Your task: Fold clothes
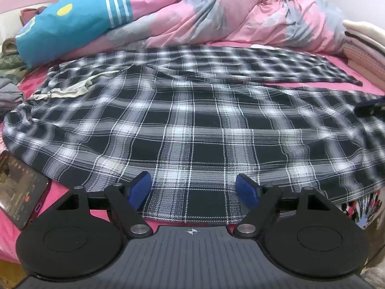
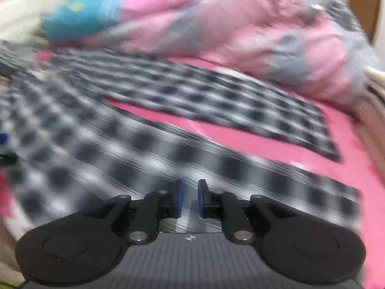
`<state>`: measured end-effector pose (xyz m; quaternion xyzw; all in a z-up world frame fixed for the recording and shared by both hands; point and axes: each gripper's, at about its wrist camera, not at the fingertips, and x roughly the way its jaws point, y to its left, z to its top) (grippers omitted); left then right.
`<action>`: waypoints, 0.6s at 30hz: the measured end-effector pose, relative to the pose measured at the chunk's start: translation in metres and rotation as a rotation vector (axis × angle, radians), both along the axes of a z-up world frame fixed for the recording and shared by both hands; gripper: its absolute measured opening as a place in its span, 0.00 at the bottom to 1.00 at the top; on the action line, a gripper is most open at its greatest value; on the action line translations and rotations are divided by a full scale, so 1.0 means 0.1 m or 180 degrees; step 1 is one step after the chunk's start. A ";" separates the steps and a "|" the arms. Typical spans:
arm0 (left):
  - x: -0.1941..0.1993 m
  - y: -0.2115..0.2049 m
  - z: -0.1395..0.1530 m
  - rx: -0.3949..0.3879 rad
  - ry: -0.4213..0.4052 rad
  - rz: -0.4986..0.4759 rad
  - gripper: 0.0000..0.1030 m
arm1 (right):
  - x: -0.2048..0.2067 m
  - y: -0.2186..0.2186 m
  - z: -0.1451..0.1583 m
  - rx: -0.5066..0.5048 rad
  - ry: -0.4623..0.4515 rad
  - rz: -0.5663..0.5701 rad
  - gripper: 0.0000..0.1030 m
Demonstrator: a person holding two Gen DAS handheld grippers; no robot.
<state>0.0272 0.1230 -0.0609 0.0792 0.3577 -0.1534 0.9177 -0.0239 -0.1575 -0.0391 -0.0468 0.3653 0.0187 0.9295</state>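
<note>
Spread flat across pink bed sheet (image 1: 336, 62): black-and-white plaid garment (image 1: 192, 125), woven, lightly creased, near hem just ahead of both tools, one plaid section (image 2: 216, 101) extended toward far right with bare sheet between it and main panel. Heaped behind garment: pink-and-grey quilt (image 1: 228, 12), puffy and crumpled, blue cushion (image 1: 67, 24) at its left, folded cream textiles (image 1: 363, 38) stacked at right edge, dark phone (image 1: 19, 192) lying at near left beside hem. Left gripper (image 1: 193, 190) held wide above hem, nothing between blue pads; right gripper (image 2: 191, 198) narrow, slim gap showing, nothing clamped, view heavily motion-blurred.
</note>
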 end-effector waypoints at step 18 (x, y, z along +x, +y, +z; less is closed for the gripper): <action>-0.06 0.04 0.03 0.0127 0.0035 0.0065 0.77 | -0.43 0.42 -0.25 0.0151 0.0153 0.0635 0.14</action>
